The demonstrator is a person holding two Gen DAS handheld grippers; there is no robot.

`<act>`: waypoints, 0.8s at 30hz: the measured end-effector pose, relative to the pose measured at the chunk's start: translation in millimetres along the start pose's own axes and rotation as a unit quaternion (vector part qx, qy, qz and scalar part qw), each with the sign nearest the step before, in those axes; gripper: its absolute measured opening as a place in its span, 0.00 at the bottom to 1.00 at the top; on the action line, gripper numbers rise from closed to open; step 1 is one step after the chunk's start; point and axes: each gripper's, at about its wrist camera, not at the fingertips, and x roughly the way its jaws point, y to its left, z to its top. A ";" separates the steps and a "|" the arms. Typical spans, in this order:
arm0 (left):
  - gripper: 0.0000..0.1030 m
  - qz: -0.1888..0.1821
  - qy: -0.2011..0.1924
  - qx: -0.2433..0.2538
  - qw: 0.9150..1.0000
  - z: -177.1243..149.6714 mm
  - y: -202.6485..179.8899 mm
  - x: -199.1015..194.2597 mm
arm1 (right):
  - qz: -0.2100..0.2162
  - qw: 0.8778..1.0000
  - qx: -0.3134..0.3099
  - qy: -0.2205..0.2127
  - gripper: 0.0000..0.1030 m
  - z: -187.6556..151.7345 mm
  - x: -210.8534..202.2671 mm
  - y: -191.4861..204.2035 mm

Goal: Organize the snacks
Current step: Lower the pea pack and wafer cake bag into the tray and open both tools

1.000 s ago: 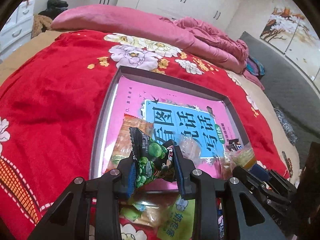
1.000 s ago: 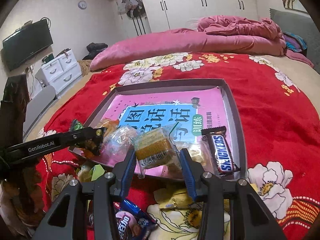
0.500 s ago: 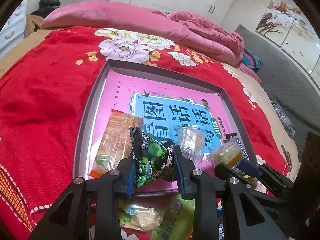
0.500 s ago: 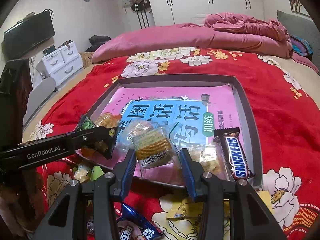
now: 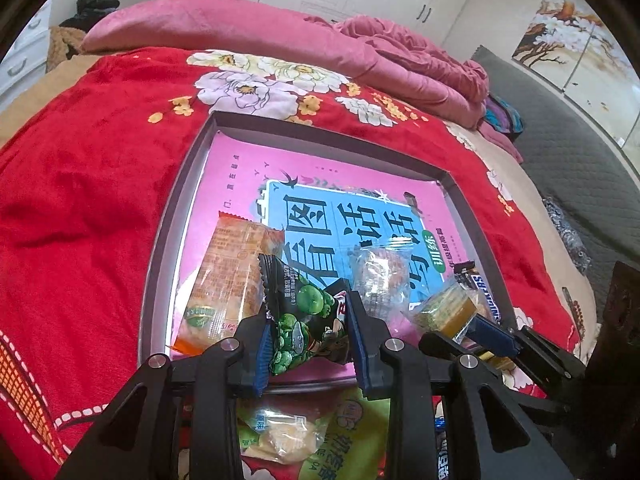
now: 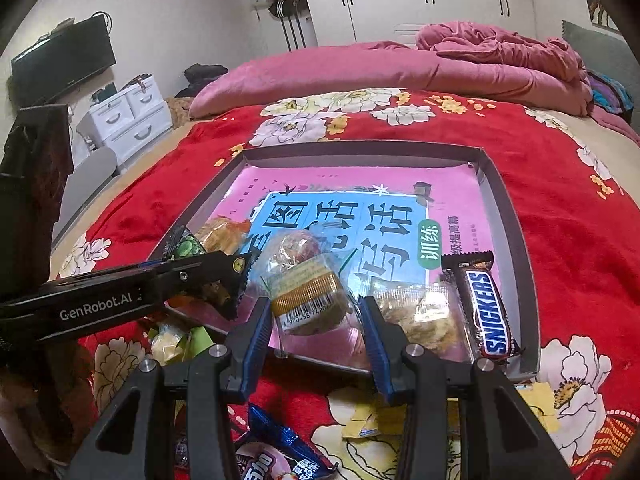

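Note:
My left gripper [image 5: 310, 332] is shut on a black packet printed with green peas [image 5: 304, 308], held just over the near edge of the grey tray [image 5: 168, 240]. A pink and blue book lines the tray. My right gripper [image 6: 314, 318] is shut on a clear-wrapped cake with a gold band [image 6: 308, 296], also above the tray's near edge [image 6: 516, 248]. In the tray lie an orange packet [image 5: 232, 276], a round clear-wrapped pastry [image 6: 296, 246], a flaky snack in clear wrap [image 6: 420, 312] and a Snickers bar [image 6: 486, 308]. Each gripper shows in the other's view: the left gripper [image 6: 236, 268], the right gripper [image 5: 464, 328].
The tray rests on a red flowered bedspread [image 5: 80, 200]. Loose snacks lie on the bed in front of it: a green packet [image 5: 356, 432], a yellow biscuit pack [image 5: 280, 436], a blue wrapper [image 6: 276, 448], yellow wrappers [image 6: 368, 420]. Pink bedding [image 6: 360, 72] is piled behind.
Both grippers have edged forward over the tray's near edge, each still holding its packet. More of the orange packet and the tray floor shows now.

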 end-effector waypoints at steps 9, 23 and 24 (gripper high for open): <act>0.33 0.000 0.003 -0.002 1.000 0.1 0.8 1.1 | 0.003 1.000 -0.014 0.000 0.45 -0.9 0.8 6.6; 0.33 0.000 0.006 -0.003 1.000 -1.1 1.4 3.0 | -0.013 1.000 -0.003 -0.002 0.45 -0.7 -0.5 -0.5; 0.33 0.000 0.007 -0.003 1.000 -1.0 1.4 3.1 | -0.014 1.000 -0.003 -0.002 0.45 -0.8 -0.7 -0.6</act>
